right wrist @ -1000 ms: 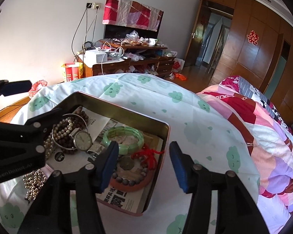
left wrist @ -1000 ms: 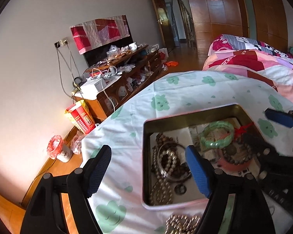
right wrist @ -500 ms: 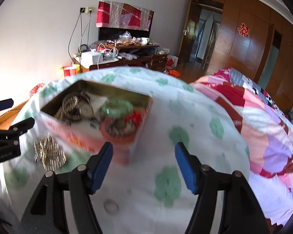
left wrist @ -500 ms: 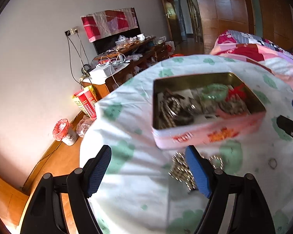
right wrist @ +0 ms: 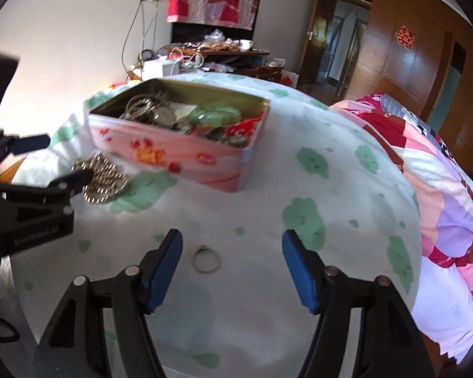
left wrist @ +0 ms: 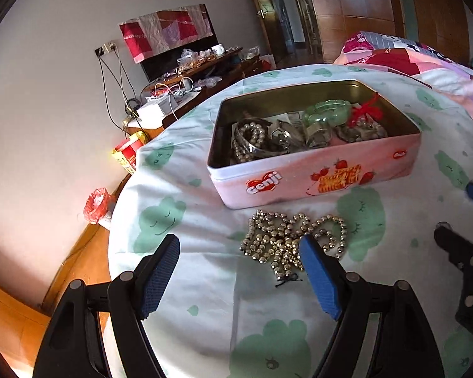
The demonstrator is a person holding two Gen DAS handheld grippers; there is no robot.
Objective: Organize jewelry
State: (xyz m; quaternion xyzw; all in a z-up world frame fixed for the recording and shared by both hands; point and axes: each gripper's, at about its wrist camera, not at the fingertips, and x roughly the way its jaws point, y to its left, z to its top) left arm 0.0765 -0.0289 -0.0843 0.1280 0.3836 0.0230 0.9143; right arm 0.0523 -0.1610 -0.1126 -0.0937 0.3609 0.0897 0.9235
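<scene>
Pink tin point(left wrist: 315, 176) of jewelry sits mid-frame on the bed point(left wrist: 186, 283), gold beads point(left wrist: 287, 239) just below it. Left gripper point(left wrist: 239, 274) gapes empty. Right gripper point(right wrist: 231, 267), jaws just narrowing slightly, stands apart around a ring point(right wrist: 205, 259), untouched.

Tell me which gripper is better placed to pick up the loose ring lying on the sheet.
Right, probably. The ring lies just ahead of the open right gripper, between its fingers. The open left gripper faces the gold bead necklace instead.
</scene>
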